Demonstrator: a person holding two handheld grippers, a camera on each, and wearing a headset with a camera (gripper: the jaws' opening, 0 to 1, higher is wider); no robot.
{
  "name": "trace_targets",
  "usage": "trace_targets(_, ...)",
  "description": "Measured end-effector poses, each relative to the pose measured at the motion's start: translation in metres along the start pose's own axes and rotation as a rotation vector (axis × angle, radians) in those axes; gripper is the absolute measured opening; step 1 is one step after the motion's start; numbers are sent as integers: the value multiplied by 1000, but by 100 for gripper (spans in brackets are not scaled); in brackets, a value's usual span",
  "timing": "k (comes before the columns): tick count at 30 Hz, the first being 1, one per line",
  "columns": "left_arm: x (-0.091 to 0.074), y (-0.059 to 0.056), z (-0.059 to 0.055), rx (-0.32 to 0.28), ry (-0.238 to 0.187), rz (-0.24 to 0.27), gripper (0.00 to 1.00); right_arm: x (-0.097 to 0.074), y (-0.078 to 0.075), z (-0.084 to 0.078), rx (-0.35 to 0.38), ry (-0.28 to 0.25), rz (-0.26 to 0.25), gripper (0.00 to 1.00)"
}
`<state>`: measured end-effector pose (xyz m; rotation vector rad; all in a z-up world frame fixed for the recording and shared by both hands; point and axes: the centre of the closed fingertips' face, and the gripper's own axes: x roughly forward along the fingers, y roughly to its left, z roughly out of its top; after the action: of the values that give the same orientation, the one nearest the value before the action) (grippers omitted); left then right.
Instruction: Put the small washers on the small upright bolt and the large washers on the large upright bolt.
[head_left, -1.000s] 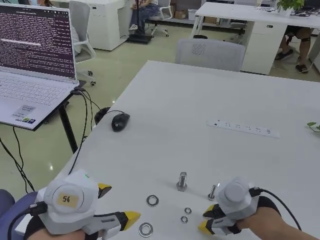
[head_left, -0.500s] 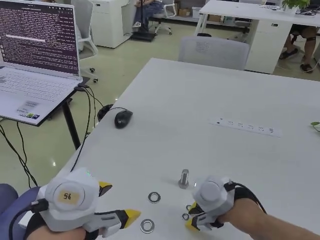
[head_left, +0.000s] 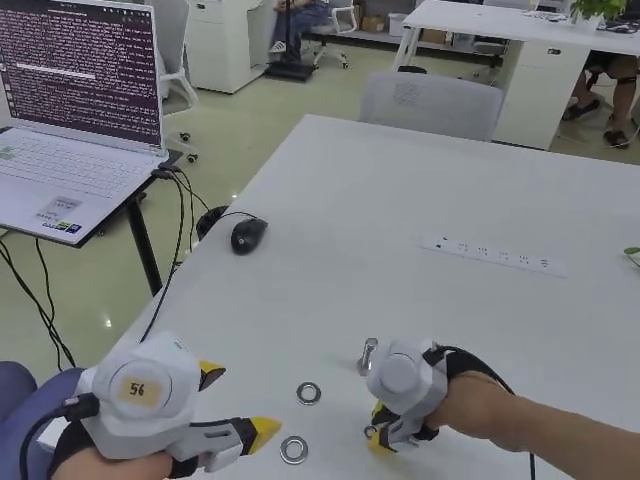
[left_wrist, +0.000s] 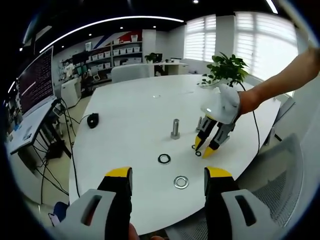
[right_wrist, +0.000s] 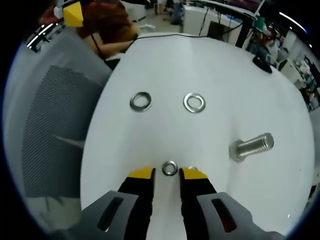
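Note:
My right gripper (right_wrist: 167, 176) hovers low over the white table with its jaws a little apart, so it is open. A small washer (right_wrist: 170, 168) lies flat just ahead of the gap between its yellow tips. In the head view the right gripper (head_left: 381, 438) covers the small washers and the small bolt. The large bolt (head_left: 368, 354) stands upright just behind it. Two large washers (head_left: 308, 393) (head_left: 293, 449) lie to its left. My left gripper (head_left: 237, 403) is open and holds nothing, near the front edge. In the left gripper view the right gripper (left_wrist: 203, 148) points down at the small washers (left_wrist: 195, 148).
A black mouse (head_left: 248, 235) and its cable lie at the table's left edge. A white power strip (head_left: 492, 256) lies further back on the right. A laptop (head_left: 70, 120) stands on a side stand to the left, and a grey chair (head_left: 428, 100) beyond the table.
My right gripper has moved left from beside the small bolt to over the small washers, hiding them and the small bolt in the head view. The left gripper has stayed put.

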<state>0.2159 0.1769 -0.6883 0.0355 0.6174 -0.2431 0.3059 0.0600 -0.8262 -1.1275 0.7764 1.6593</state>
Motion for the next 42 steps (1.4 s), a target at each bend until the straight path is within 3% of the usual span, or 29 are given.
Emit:
trace_targets(7, -2, 3, -2, -9, -2, 7, 57, 1, 0, 1, -41, 18, 0, 14)
trace_targets(13, -4, 5, -3, -11, -2, 14, 57, 1, -1, 1, -29, 5, -4, 14)
trace_targets(30, -4, 5, -3, -7, 0, 11, 57, 0, -1, -3, -97, 25, 26, 14)
trace_targets(35, -4, 4, -2, -5, -1, 10, 57, -1, 0, -3, -87, 16, 13, 14)
trace_targets(42, -5, 5, -2, -6, -1, 13, 57, -4, 2, -8, -7, -15, -18, 13)
